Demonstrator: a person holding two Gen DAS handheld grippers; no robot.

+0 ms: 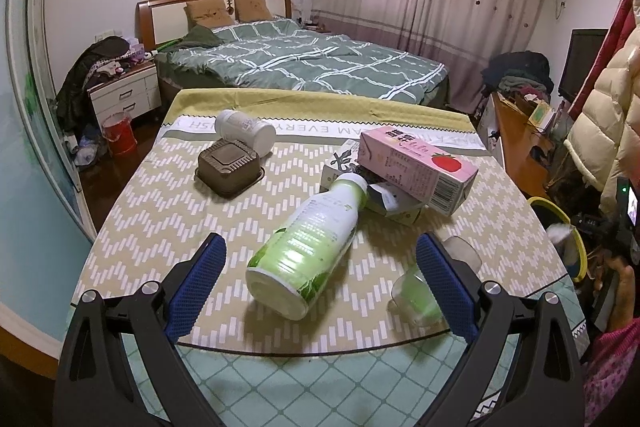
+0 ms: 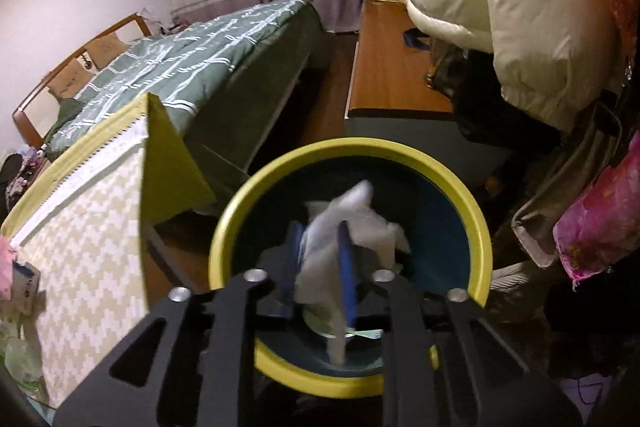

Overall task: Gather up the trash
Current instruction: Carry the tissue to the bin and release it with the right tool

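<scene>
In the left wrist view my left gripper (image 1: pixel 320 267) is open above the table's near edge. A green and white bottle (image 1: pixel 308 243) lies on its side between the fingers (image 1: pixel 200 279). Behind it lie a pink strawberry carton (image 1: pixel 416 169), other cartons (image 1: pixel 394 205), a brown box (image 1: pixel 229 167) and a white jar (image 1: pixel 245 131). A clear cup (image 1: pixel 416 293) lies by the right finger. In the right wrist view my right gripper (image 2: pixel 322 251) is shut on a crumpled white tissue (image 2: pixel 344 227), held over the yellow-rimmed bin (image 2: pixel 478 227).
The table (image 1: pixel 168 211) has a zigzag cloth. The bin (image 1: pixel 576 247) stands off the table's right side. A bed (image 1: pixel 296 63) is behind the table, a wooden desk (image 2: pixel 388 67) and hanging coats (image 2: pixel 520 7) at the right. A nightstand (image 1: pixel 124 95) and red bucket (image 1: pixel 118 133) stand at far left.
</scene>
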